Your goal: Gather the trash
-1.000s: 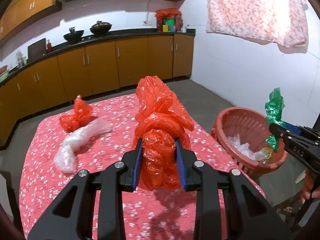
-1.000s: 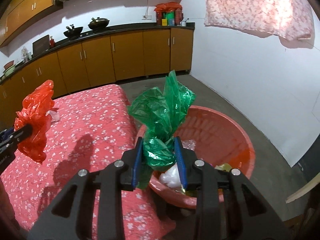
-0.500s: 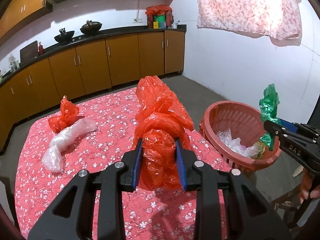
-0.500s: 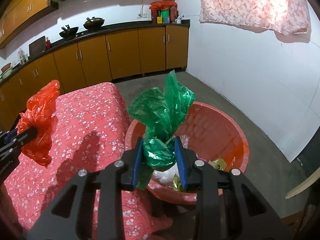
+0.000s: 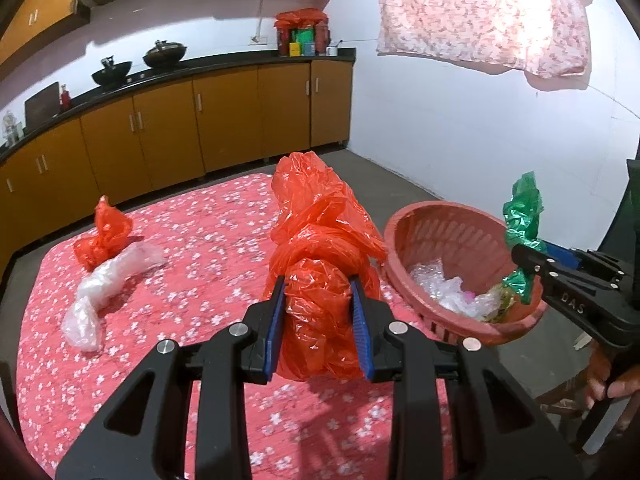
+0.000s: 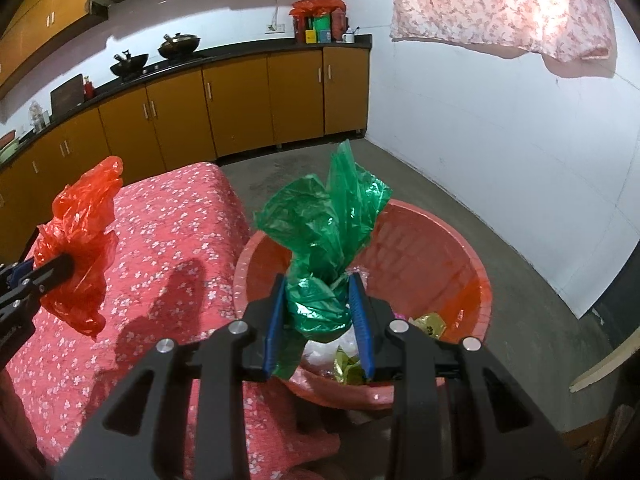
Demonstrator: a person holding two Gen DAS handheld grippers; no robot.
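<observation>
Kitchen w/ orange cabinets [image 5: 224, 120] behind; floral red tablecloth [image 5: 208, 248] below us. Our left gripper [image 5: 318, 312] is clamped on a knotted red plastic bag [image 5: 324, 256] above the cloth. At 3 o'clock our right gripper [image 6: 318, 312] pinches a green plastic bag [image 6: 326, 240] over the red basket [image 6: 432, 236]. Small red bag [image 5: 105, 236] & clear bag [image 5: 108, 280] lie touching at 10 o'clock.

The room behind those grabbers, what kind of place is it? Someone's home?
Most likely a home kitchen. Wooden cabinets run under a dark countertop carrying two black woks. A table with a floral red cloth stands in the middle, and a floral sheet hangs over the white wall.
</observation>
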